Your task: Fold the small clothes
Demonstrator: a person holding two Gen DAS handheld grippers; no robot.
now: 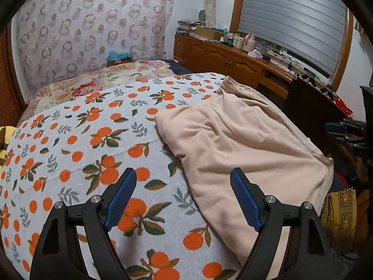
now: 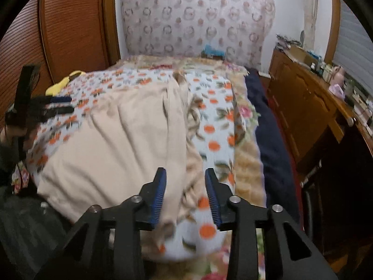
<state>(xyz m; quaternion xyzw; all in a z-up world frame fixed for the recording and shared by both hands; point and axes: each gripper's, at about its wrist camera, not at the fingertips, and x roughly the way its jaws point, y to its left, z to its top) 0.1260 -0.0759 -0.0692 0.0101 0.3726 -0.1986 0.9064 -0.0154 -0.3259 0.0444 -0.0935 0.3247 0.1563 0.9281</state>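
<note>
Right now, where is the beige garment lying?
The beige garment lies on the orange-print sheet at the bed's right side, toward the wooden cabinets, in front of the open left gripper.

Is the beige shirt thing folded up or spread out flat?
Partly folded: the beige garment lies doubled and wrinkled on the orange-print sheet, one long strip lapped over it.

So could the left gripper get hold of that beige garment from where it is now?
Probably yes. The left gripper has its jaws open and holds nothing, and the beige garment lies flat on the orange-print sheet just ahead, its near edge uncovered, with nothing between them.
</note>
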